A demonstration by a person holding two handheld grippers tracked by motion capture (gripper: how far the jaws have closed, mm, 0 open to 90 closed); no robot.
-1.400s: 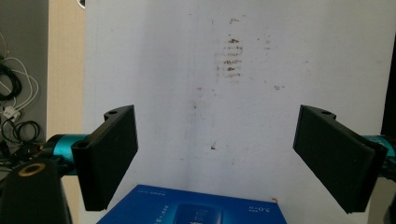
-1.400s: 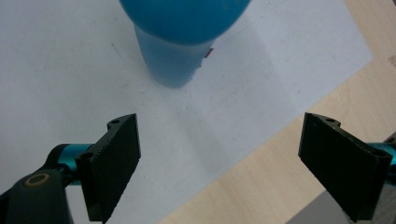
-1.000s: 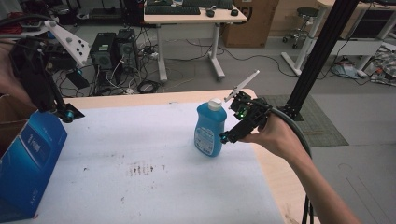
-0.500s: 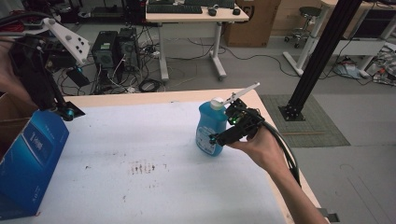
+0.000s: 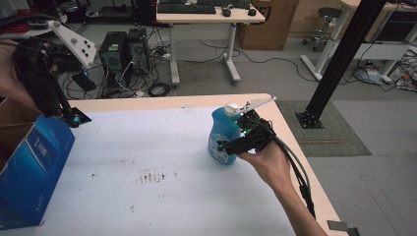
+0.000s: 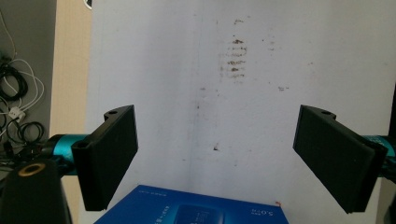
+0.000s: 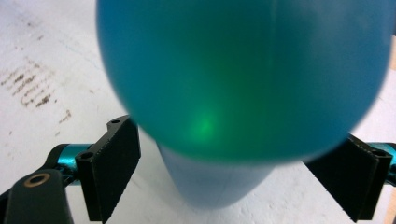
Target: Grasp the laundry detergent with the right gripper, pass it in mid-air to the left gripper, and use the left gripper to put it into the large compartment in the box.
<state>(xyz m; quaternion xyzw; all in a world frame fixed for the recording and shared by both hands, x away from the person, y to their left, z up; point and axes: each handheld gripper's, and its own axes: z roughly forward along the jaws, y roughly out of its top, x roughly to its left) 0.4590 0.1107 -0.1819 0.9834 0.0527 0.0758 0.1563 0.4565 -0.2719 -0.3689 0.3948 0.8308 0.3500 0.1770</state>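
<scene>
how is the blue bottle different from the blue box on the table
The bottle is rounded with a white cap and stands upright near the table's right edge; the box is flat-sided, larger, and leans tilted at the left edge. The right gripper has its open jaws on either side of the bottle, while the left gripper hangs open just above the box's top corner, not gripping it. Both are blue and rest on the white table cover.
</scene>
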